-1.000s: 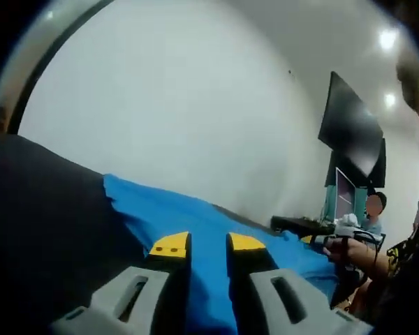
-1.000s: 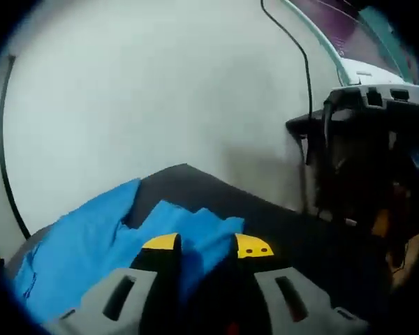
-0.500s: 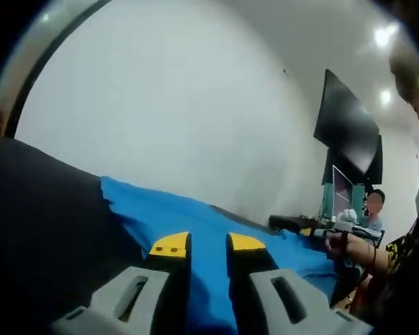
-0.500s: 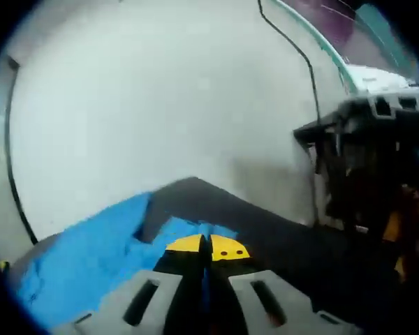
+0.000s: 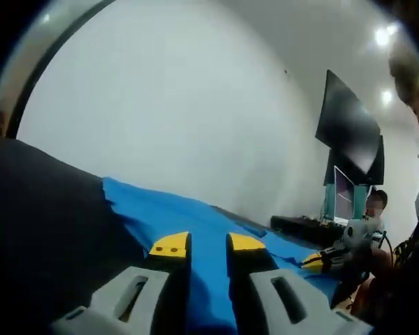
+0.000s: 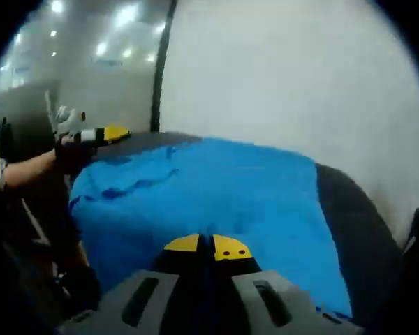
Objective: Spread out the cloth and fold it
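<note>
Left hand-held gripper [image 5: 207, 244] released, yellow-tipped jaws parted over blue cloth [image 5: 195, 223] (spread on dark table [image 5: 42, 209]). Right hand-held gripper [image 6: 211, 246] clenched, jaws together pinching near cloth edge; cloth stretches ahead of it.

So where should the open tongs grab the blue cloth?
Probably its near edge, by the corner. The cloth lies flat on the dark table, so only an edge gives something to pinch. The left tongs hang open above it; come in low from the table side. The right tongs look shut on the other edge.
</note>
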Demonstrator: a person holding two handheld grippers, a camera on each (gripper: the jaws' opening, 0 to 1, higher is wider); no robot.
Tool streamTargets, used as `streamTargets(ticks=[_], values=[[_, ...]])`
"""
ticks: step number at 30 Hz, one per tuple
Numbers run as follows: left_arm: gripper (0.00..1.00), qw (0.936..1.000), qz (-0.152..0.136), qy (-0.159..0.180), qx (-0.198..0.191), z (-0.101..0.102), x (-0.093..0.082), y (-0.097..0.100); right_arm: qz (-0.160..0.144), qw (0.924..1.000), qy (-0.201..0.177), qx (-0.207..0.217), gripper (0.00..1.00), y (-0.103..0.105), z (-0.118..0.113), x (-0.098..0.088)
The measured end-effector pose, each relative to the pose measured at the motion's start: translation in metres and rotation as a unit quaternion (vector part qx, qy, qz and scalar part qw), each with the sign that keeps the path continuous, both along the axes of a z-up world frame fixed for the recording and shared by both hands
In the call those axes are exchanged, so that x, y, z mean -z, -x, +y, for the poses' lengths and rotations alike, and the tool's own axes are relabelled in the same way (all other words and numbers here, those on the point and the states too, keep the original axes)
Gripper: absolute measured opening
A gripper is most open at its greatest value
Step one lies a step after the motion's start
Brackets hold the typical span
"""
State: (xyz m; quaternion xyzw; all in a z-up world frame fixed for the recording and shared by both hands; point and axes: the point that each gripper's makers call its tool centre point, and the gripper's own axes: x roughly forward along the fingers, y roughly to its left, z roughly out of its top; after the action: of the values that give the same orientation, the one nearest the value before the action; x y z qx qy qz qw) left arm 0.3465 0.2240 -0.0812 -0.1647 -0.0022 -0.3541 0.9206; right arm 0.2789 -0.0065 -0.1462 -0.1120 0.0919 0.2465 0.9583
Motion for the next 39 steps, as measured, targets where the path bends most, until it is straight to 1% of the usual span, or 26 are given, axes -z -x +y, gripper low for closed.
streamTargets(ticks=[1, 2, 4, 5, 7, 9, 11, 12, 14, 15, 16, 19, 20, 22, 23, 24, 25, 26, 27, 28, 29, 31, 34, 35, 36, 39], values=[[0.23, 1.0000, 0.000, 0.000, 0.000, 0.000, 0.000, 0.000, 0.018, 0.9998, 0.010, -0.001, 0.04, 0.002, 0.001, 0.004], [0.23, 1.0000, 0.001, -0.002, 0.000, 0.000, 0.000, 0.000, 0.019, 0.9997, 0.014, -0.011, 0.07, 0.002, -0.003, -0.003], [0.23, 1.0000, 0.001, -0.005, 0.001, -0.002, 0.001, 0.000, 0.026, 0.9992, 0.008, -0.031, 0.16, 0.009, -0.004, -0.007], [0.23, 1.0000, 0.001, -0.006, 0.002, -0.002, 0.001, 0.000, 0.021, 0.9993, -0.001, -0.032, 0.20, 0.011, -0.006, -0.014], [0.23, 1.0000, 0.001, -0.007, 0.001, -0.002, 0.001, 0.000, -0.006, 0.9994, -0.016, -0.030, 0.21, 0.012, -0.014, -0.033], [0.23, 1.0000, -0.001, -0.006, 0.001, -0.002, 0.001, 0.001, -0.036, 0.9992, -0.017, -0.006, 0.21, 0.011, -0.032, -0.051], [0.23, 1.0000, 0.000, -0.008, 0.000, -0.002, 0.001, 0.000, -0.052, 0.9984, -0.012, 0.017, 0.21, 0.010, -0.047, -0.061], [0.23, 1.0000, 0.000, -0.009, 0.000, -0.003, 0.002, 0.000, -0.053, 0.9984, -0.011, 0.017, 0.21, 0.011, -0.050, -0.062], [0.23, 0.9999, 0.001, -0.014, 0.001, -0.005, 0.003, -0.001, -0.045, 0.9986, -0.026, 0.011, 0.21, 0.011, -0.049, -0.057], [0.23, 0.9999, 0.000, -0.016, 0.001, -0.005, 0.003, -0.001, -0.032, 0.9985, -0.044, 0.002, 0.21, 0.013, -0.043, -0.051], [0.23, 0.9998, 0.000, -0.018, 0.001, -0.006, 0.003, -0.001, -0.027, 0.9980, -0.056, -0.008, 0.21, 0.014, -0.036, -0.047], [0.23, 0.9998, -0.001, -0.020, 0.000, -0.005, 0.004, 0.000, -0.026, 0.9978, -0.058, -0.019, 0.20, 0.008, -0.025, -0.036], [0.23, 0.9998, -0.001, -0.019, 0.000, -0.005, 0.003, 0.000, -0.026, 0.9980, -0.050, -0.027, 0.20, 0.006, -0.020, -0.032], [0.23, 0.9999, 0.000, -0.016, 0.000, -0.004, 0.003, 0.000, -0.003, 0.9995, -0.015, -0.026, 0.19, 0.000, -0.019, -0.019], [0.23, 0.9999, 0.000, -0.016, -0.001, -0.004, 0.003, 0.000, 0.011, 0.9992, 0.012, -0.038, 0.18, -0.001, -0.016, -0.010], [0.23, 0.9999, 0.001, -0.016, 0.000, -0.004, 0.004, -0.001, 0.041, 0.9981, 0.031, -0.034, 0.17, -0.003, -0.016, 0.004], [0.23, 0.9999, 0.002, -0.017, -0.001, -0.004, 0.004, -0.001, 0.054, 0.9969, 0.050, -0.028, 0.15, -0.005, -0.018, 0.011], [0.23, 0.9998, 0.001, -0.018, -0.002, -0.004, 0.004, -0.001, 0.036, 0.9988, 0.025, -0.021, 0.12, -0.007, -0.017, 0.004], [0.23, 0.9998, 0.000, -0.020, -0.002, -0.004, 0.004, -0.001, 0.036, 0.9986, 0.026, -0.028, 0.07, -0.005, -0.016, 0.002], [0.23, 0.9998, -0.001, -0.020, -0.003, -0.004, 0.004, -0.001, 0.046, 0.9972, 0.050, -0.031, 0.01, -0.005, -0.019, 0.007], [0.23, 0.9998, -0.002, -0.021, -0.004, -0.004, 0.004, 0.000, 0.034, 0.9969, 0.064, -0.031, 0.01, -0.004, -0.019, 0.003], [0.23, 0.9998, -0.002, -0.021, -0.004, -0.004, 0.004, -0.001, 0.007, 0.9956, 0.079, -0.050, 0.00, 0.003, -0.015, -0.009], [0.23, 0.9997, 0.000, -0.024, -0.004, -0.004, 0.005, -0.002, -0.005, 0.9962, 0.061, -0.061, 0.00, 0.011, -0.011, -0.025], [0.23, 0.9997, 0.000, -0.024, -0.003, -0.005, 0.005, -0.002, -0.006, 0.9959, 0.058, -0.069, 0.00, 0.013, -0.009, -0.026], [0.23, 0.9997, 0.000, -0.025, -0.003, -0.005, 0.005, -0.002, -0.003, 0.9956, 0.055, -0.076, 0.00, 0.014, -0.006, -0.024], [0.23, 0.9997, -0.001, -0.025, -0.005, -0.005, 0.005, -0.001, 0.052, 0.9930, 0.055, -0.090, 0.00, 0.020, -0.001, 0.007]])
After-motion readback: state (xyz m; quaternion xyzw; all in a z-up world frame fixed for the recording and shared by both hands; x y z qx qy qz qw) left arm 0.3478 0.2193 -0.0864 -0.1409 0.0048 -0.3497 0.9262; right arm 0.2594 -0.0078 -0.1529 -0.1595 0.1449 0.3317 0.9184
